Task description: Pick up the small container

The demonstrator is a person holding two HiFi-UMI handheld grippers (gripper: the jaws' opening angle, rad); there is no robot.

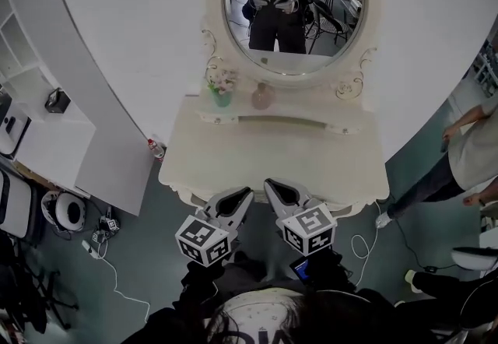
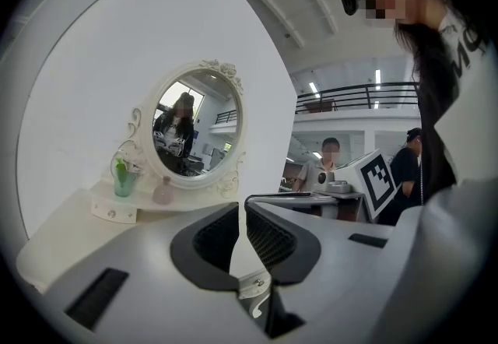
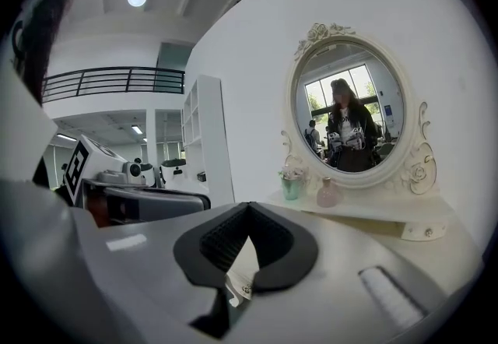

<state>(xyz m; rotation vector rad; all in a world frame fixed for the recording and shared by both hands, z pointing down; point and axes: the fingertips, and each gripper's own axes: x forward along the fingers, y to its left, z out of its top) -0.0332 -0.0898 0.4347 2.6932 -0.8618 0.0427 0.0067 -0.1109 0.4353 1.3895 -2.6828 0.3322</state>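
Observation:
A small pink container (image 1: pixel 262 96) stands on the raised back shelf of a cream vanity table (image 1: pixel 272 157), under the oval mirror (image 1: pixel 289 0). It also shows in the left gripper view as the pink container (image 2: pixel 163 191) and in the right gripper view as the pink container (image 3: pixel 327 193). My left gripper (image 1: pixel 246 194) and right gripper (image 1: pixel 270 185) hover side by side at the table's front edge, well short of the container. The left gripper (image 2: pixel 242 206) is shut and holds nothing. The right gripper (image 3: pixel 249 206) is shut too, with nothing in it.
A green cup with flowers (image 1: pixel 222 93) stands just left of the pink container. White shelving (image 1: pixel 47 140) is at the left. A person (image 1: pixel 467 156) stands at the right. A red-capped bottle (image 1: pixel 156 149) and cables (image 1: pixel 117 272) lie on the floor.

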